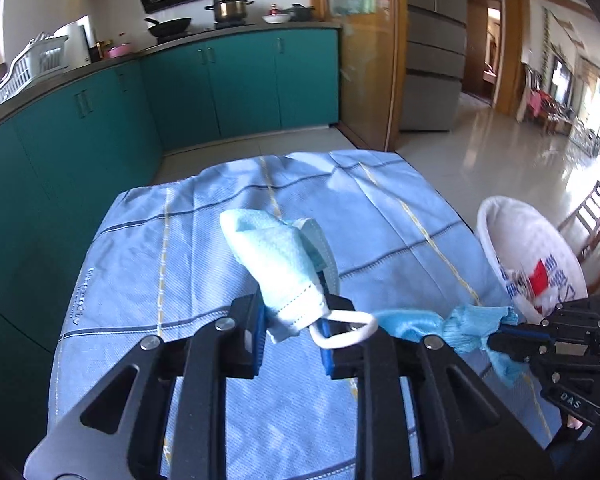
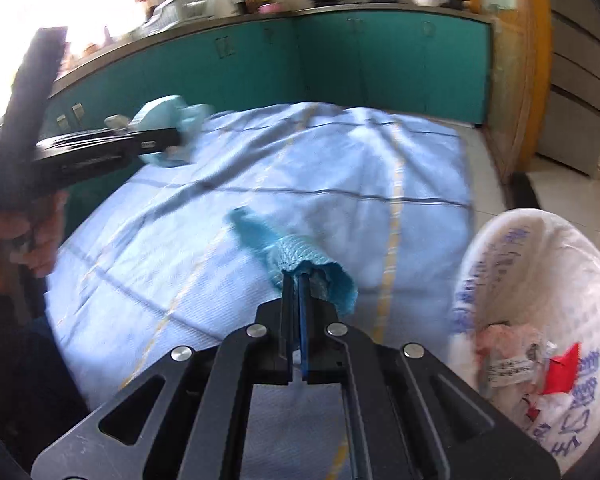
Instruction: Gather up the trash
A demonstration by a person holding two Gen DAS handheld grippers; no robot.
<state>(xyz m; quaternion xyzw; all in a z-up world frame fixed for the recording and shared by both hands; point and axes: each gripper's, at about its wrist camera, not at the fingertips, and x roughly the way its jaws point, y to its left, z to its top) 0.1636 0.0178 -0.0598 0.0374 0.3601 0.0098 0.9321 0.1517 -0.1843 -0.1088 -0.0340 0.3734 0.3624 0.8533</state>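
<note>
Left gripper [image 1: 292, 336]: I am seeing its jaws clamping a crumpled light-blue face mask [image 1: 278, 264], white ear loop dangling between them; the mask is lifted off the tabletop.
Right gripper [image 2: 300, 280]: its jaws are pinched tight on a twisted blue cloth-like scrap [image 2: 300, 258], which is hanging clear of the cloth; what it is exactly I cannot tell.
Tabletop: it is carrying a pale blue checked tablecloth [image 1: 188, 248], and I am finding no other loose rubbish on the part showing.
Bin: a white basket lined with a printed plastic bag [image 2: 548, 264] is standing at the right edge of the tabletop, near the right gripper.
Already collected: the bag is holding pinkish wrapping and red scraps [image 2: 516, 360].
Progress: I am judging the pickup as done for both pieces, with the task well along.
Remaining: both pieces are waiting to be carried over the bag and released, the scrap being the nearer one.
</note>
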